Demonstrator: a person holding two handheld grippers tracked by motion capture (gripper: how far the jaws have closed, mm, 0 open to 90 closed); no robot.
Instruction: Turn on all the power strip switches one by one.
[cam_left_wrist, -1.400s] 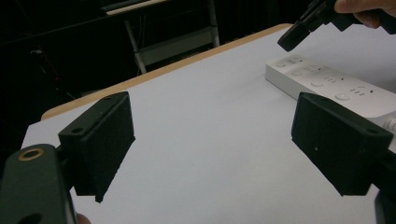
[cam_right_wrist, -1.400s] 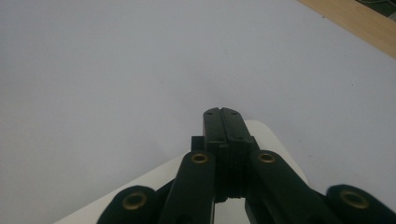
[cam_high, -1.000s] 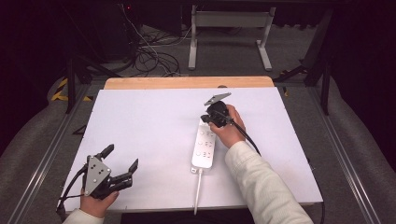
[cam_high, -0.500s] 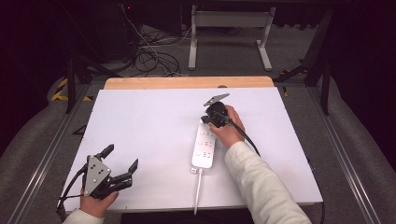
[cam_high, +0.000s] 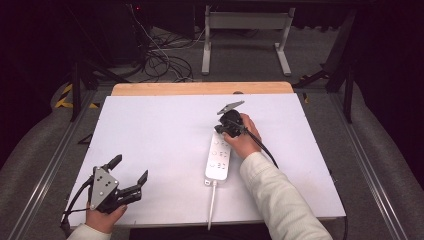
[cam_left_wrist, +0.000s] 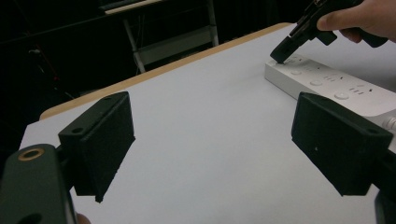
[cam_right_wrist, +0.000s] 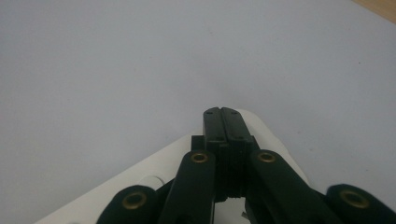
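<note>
Right now the right gripper (cam_high: 223, 131) has its jaws pressed together, empty, with their tip set down on the far end of the white power strip (cam_high: 218, 156), apparently on a switch button there. The strip lies flat near the middle of the counter (cam_high: 160, 130), its cord trailing toward the near edge. To do this press well, I would push straight down through the closed tip, so the strip does not skid or tilt. The left gripper (cam_high: 128, 176) rests near the front left corner, jaws spread wide, well apart from the strip.
</note>
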